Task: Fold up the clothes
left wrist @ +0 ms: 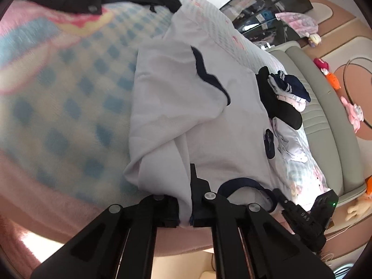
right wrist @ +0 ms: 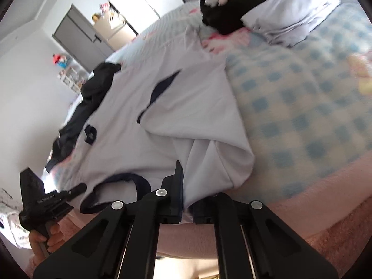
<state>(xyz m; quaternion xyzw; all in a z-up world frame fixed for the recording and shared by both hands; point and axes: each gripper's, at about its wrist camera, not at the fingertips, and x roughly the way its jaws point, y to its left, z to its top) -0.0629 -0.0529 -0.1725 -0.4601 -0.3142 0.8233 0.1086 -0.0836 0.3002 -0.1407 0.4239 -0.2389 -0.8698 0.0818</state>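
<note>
Both grippers, left point(left wrist: 186, 211) and right point(right wrist: 186, 209), pinched the white navy-trimmed T-shirt's point(left wrist: 186, 107) shoulders; next likely lift and fold.

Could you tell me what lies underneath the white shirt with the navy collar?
The white shirt lies on a blue-checked blanket, visible beside it. What is directly beneath the shirt cannot be seen.

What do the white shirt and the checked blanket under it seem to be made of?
The white shirt looks like a thin, smooth knit, matte, perhaps cotton or a blend: it drapes in soft folds and has dark ribbed-looking trim at the neck. The checked blanket looks like plush fleece: its surface is fuzzy and its pattern edges soft, though blur adds to that.
</note>
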